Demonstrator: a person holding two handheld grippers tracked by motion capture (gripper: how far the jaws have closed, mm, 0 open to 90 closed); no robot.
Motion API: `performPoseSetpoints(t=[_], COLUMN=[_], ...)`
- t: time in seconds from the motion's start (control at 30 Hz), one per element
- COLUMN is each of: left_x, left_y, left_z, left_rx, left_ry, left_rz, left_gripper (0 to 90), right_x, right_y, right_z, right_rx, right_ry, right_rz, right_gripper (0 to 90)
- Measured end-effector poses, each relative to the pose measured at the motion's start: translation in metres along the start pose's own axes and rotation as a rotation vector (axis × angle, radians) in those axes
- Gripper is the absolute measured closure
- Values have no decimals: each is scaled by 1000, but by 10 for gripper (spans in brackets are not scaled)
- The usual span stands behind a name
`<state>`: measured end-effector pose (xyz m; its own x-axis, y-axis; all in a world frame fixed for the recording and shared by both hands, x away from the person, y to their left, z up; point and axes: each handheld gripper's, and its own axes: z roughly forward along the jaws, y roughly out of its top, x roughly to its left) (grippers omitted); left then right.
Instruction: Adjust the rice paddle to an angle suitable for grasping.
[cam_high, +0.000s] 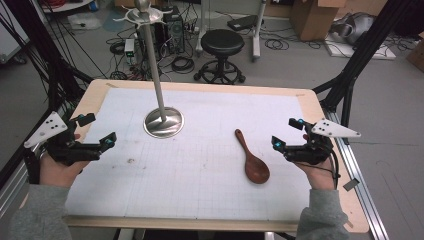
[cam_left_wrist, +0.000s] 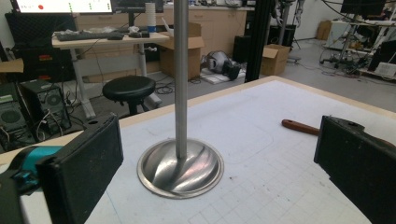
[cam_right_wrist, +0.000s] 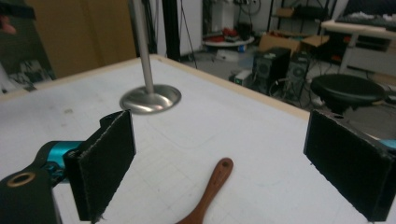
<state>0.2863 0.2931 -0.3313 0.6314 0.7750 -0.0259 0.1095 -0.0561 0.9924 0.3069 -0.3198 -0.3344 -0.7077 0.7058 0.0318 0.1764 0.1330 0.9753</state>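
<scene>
A brown wooden spoon (cam_high: 252, 160) lies on the white mat, bowl toward me, handle pointing away. In the right gripper view its handle (cam_right_wrist: 211, 188) runs up between the two black jaws. My right gripper (cam_high: 286, 132) stands open just right of the spoon, with nothing in it. A steel stand (cam_high: 163, 121) with a round base and tall pole rises at the mat's middle left; hooks crown its top (cam_high: 143, 13). My left gripper (cam_high: 100, 131) is open at the table's left side, its jaws facing the stand's base (cam_left_wrist: 180, 167).
The white gridded mat (cam_high: 200, 165) covers a wooden table (cam_high: 330, 150). A small stain (cam_high: 131, 160) marks the mat near the left gripper. Beyond the far edge stand a black stool (cam_high: 221, 47), cables and cardboard boxes on the floor.
</scene>
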Motion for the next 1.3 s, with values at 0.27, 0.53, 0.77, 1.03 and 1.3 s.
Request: performPoseSetpoints(t=[0.27,0.53,0.77,1.03,1.3], left_x=[1,2,3,1,2], left_y=[0,0,-2,-3,-4], left_z=[0,0,-1,-3,-3], left_rx=[-21,-14,-4,-1,3], left_ry=[-1,-1,2,1,3], left_rz=[-3,-4,-17,-15,-24], left_gripper=[17,17,17,17,17], right_x=[-6,-6,-6,-12,-21], right_y=[-4,-4,-5,-10,-14], right_z=[-8,-8,1,20,35], right_rx=[-35,-38,-15,33,81], right_ry=[4,6,12,19,14], right_rz=[28,39,38,53,76], right_gripper=[78,78,78,78,78])
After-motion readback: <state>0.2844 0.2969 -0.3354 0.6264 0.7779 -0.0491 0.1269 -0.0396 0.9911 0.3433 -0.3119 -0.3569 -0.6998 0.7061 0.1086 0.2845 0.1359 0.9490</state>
